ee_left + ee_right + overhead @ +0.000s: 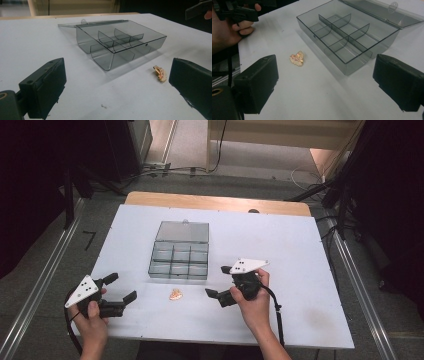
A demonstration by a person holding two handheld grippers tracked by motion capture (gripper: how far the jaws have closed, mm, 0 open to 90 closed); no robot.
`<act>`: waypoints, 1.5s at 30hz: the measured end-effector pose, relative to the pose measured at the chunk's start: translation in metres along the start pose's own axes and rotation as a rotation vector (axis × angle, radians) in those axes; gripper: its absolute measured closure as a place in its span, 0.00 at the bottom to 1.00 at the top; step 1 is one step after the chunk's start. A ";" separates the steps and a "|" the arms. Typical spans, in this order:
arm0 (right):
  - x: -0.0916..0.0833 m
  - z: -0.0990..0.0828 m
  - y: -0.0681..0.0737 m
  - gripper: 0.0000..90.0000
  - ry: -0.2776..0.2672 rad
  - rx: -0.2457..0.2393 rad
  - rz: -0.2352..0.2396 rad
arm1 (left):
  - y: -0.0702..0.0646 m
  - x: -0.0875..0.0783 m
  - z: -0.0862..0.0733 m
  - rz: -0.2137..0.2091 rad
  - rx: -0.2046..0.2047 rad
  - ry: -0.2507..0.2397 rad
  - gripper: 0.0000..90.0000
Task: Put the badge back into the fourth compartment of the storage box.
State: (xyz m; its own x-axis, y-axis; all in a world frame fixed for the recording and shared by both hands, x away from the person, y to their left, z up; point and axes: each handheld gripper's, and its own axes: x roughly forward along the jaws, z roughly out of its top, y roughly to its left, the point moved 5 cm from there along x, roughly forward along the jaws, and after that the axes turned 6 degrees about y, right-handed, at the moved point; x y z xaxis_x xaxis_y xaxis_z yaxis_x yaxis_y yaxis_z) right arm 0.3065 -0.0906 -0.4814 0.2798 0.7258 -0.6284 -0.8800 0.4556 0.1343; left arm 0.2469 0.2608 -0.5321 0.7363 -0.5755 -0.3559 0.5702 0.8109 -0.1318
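A smoky clear plastic organizer box (179, 257) with several compartments sits open mid-table, its lid (182, 231) laid flat behind it; the box (120, 46) (348, 37) looks empty. A small gold and pink trinket (175, 294) lies on the white tabletop just in front of the box, also visible as a small gold piece (159, 73) (297, 58). My left gripper (122, 287) is at the front left, open and empty, aimed toward the trinket. My right gripper (218, 281) is to the trinket's right, open and empty, pointing left.
The white tabletop (280, 245) has bare room right of the box and along the front. A wooden strip (215, 202) runs along the far edge. Metal rails (45, 270) and cables flank the table on the floor.
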 end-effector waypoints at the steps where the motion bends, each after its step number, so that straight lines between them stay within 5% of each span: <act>1: 0.000 0.000 0.000 0.05 0.000 0.000 0.000 | 0.000 0.000 0.000 0.000 -0.001 0.001 0.02; 34: 0.045 0.011 0.026 0.14 0.064 -0.048 0.108 | 0.000 0.000 0.000 -0.004 0.000 -0.001 0.02; 45: 0.063 0.013 0.033 0.36 0.085 -0.044 0.151 | 0.000 -0.001 0.000 -0.005 0.001 -0.002 0.02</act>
State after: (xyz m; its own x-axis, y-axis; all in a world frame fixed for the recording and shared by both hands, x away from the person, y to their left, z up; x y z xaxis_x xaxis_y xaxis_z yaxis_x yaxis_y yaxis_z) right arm 0.2999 -0.0234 -0.5066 0.1115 0.7375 -0.6661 -0.9261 0.3202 0.1996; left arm 0.2463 0.2607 -0.5320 0.7338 -0.5801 -0.3535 0.5746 0.8076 -0.1325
